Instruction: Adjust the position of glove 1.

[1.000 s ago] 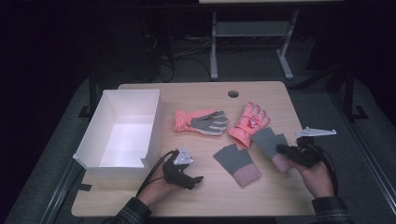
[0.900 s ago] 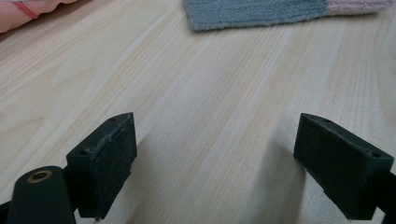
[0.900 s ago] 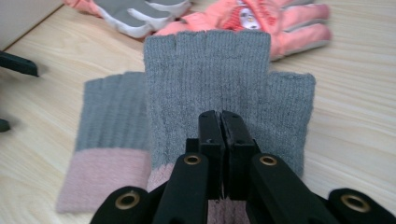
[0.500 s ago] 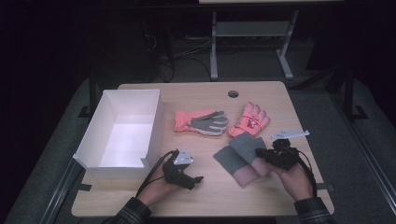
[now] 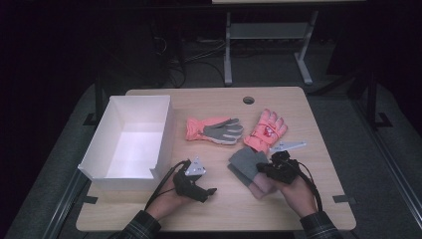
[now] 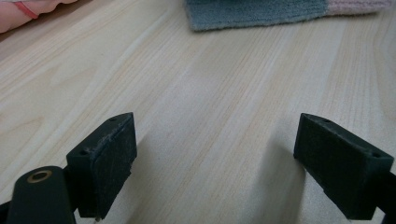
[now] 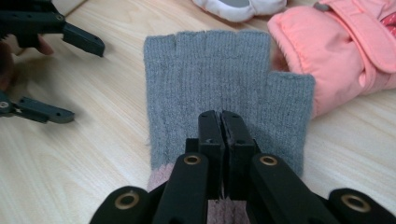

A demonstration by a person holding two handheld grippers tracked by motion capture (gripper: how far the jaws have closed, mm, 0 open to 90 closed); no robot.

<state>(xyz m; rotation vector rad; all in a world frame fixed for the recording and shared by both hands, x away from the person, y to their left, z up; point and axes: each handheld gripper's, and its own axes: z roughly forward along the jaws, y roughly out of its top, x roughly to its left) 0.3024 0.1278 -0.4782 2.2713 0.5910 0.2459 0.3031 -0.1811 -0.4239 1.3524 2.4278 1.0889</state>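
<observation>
The right gripper point(image 7: 221, 116) sat low over the grey knitted glove point(image 7: 210, 79), its jaws pressed together with no gap between them, their tips resting on the wool just above the pink cuff; whether they had pinched a fold of the knit, I could not tell. That grey glove point(image 5: 245, 163) lay flat on the wooden table point(image 5: 308, 124) near its front edge, fingers pointing away from the person, its thumb side touching the cuff of a salmon-pink glove point(image 5: 266, 130). A second pink glove with a grey palm point(image 5: 215, 130) lay further left, near the white box point(image 5: 127, 172). The left gripper point(image 5: 205, 191) rested on the bare wood beside the box, its jaws spread wide apart and holding nothing.
</observation>
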